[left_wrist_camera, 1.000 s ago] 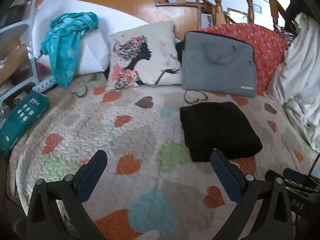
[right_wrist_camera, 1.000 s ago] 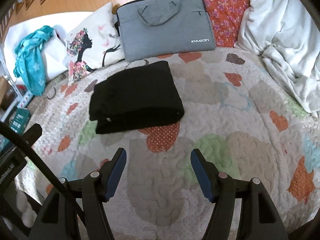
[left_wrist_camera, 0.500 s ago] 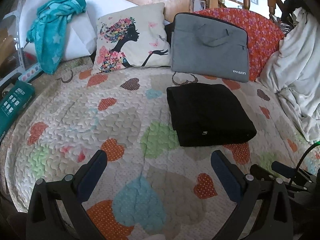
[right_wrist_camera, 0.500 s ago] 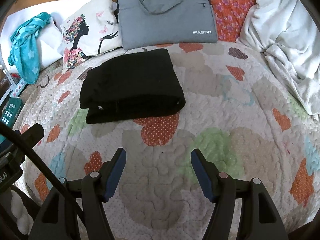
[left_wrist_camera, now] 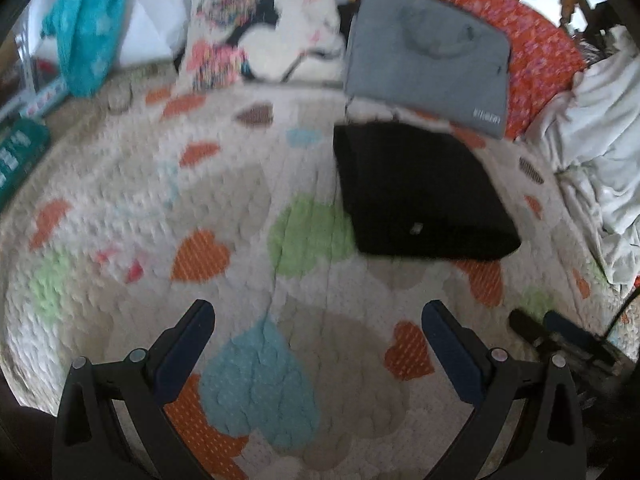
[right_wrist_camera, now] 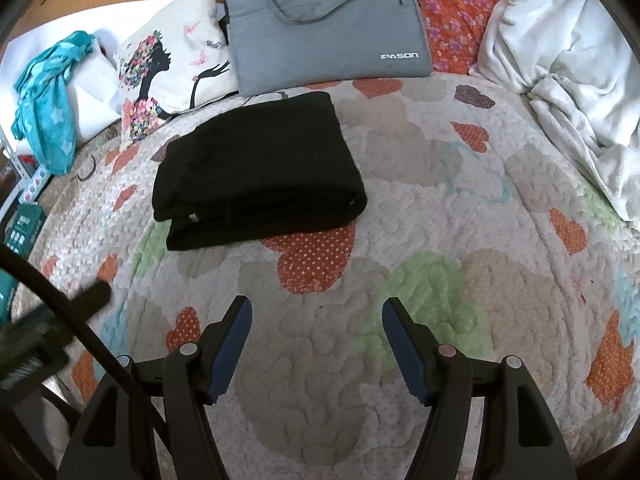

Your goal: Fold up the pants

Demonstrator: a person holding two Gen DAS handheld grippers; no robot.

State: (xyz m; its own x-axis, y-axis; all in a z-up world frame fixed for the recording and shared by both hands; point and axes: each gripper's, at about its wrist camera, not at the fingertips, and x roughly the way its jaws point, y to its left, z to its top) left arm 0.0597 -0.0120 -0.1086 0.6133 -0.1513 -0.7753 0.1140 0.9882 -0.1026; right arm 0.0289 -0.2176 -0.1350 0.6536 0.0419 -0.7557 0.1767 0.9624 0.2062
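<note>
Pants [right_wrist_camera: 258,172]: black, folded into a thick rectangular stack, lying flat on the heart-print quilt [right_wrist_camera: 440,288] of the bed. In the left wrist view the pants [left_wrist_camera: 416,192] sit ahead and to the right of the left tongs [left_wrist_camera: 318,318]; frame is motion-blurred. Left tongs: jaws wide apart, nothing between them, above bare quilt [left_wrist_camera: 224,184], apart from the pants. Right tongs [right_wrist_camera: 316,310]: jaws apart, empty, over the quilt, near side of the pants, not touching them. Far edge of the pants lies just beside the grey bag [right_wrist_camera: 326,24], which leans against an orange floral cushion [right_wrist_camera: 456,8]. A pillow [right_wrist_camera: 172,68] with a silhouette print stands left of the bag; a teal cloth [right_wrist_camera: 48,100] is draped further left. A white blanket [right_wrist_camera: 568,72] is bunched at the right edge of the bed. Part of the left tool [right_wrist_camera: 48,320] shows at the lower left of the right wrist view.
</note>
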